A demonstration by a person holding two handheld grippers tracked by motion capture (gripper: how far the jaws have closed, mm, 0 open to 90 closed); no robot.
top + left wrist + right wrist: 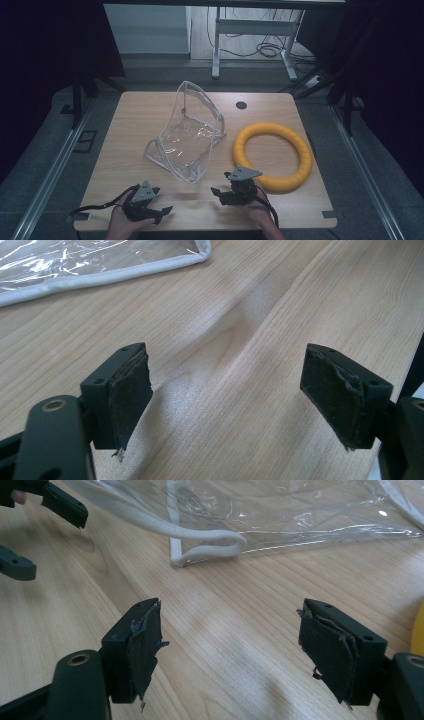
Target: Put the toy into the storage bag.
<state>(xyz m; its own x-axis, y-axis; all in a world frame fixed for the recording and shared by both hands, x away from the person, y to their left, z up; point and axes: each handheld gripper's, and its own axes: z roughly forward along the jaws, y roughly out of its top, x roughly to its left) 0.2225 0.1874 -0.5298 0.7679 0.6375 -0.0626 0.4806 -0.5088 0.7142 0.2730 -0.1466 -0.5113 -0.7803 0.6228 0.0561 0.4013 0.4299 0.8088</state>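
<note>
Lying limp on the table, the clear white-trimmed plastic pouch (187,137) looks light and slippery, best pinched at its piping by the wide-open, empty left tongs (162,211) or right tongs (216,191).

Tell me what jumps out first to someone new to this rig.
The yellow ring lying flat on the right half of the wooden table, then the clear plastic pouch with white piping at the centre, its open mouth propped up. At the near edge, the left hand-held gripper and right hand-held gripper sit open, holding nothing.
</note>
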